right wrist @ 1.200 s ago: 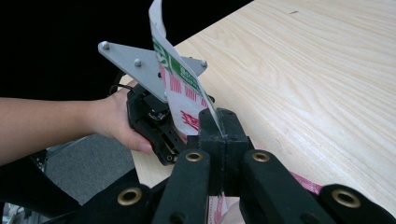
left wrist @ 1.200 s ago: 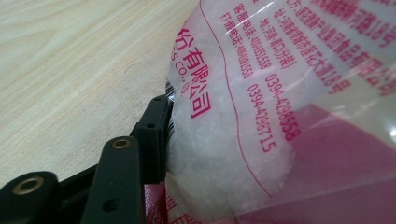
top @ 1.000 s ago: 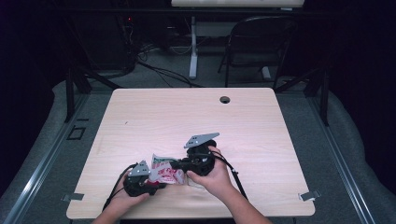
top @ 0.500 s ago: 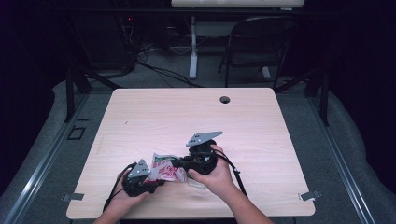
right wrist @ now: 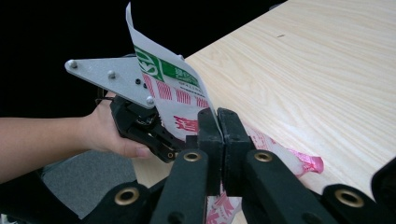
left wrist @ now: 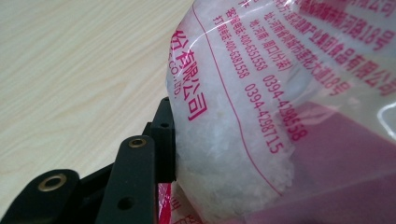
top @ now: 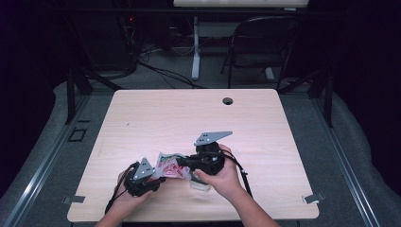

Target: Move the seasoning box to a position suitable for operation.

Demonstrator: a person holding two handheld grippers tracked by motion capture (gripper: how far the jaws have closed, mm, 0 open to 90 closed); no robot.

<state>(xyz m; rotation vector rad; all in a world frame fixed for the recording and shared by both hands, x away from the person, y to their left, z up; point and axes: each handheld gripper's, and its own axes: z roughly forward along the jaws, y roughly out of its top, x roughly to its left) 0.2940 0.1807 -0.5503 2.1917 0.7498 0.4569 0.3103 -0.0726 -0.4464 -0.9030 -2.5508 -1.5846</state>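
Observation:
A clear plastic bag (top: 169,166) of white granules with red print hangs between both grippers near the table's front edge. My left gripper (top: 157,177) is shut on the bag's full lower part (left wrist: 233,121); one black finger (left wrist: 161,140) presses its side and the other is hidden behind it. Its jaws have just been closing with the bag between them. My right gripper (right wrist: 218,119) pinches the flat printed top of the bag (right wrist: 170,77), which stands up past the jaws. Its jaws have just eased open a little, the film still pressed between them.
The light wooden table (top: 189,113) has a round cable hole (top: 228,100) near its far edge. A dark folding chair (top: 265,42) and a desk leg (top: 195,47) stand beyond it. Both hands come in at the front edge.
The left gripper has risen slightly with the bag's bottom. The right hand has stayed where it was, still pinching the bag's top.

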